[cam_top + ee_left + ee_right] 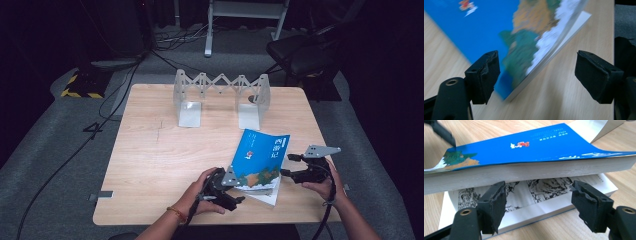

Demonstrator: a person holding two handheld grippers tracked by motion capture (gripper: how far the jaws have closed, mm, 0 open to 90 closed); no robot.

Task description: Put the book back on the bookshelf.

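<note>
book just ahead of right tool, jaws apart

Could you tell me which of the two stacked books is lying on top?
The blue-covered book lies on top, askew over the white book with ink drawings beneath it.

Black two-jaw left claw, grey three-cornered plates, black cables, orange wrist bracelet
</note>
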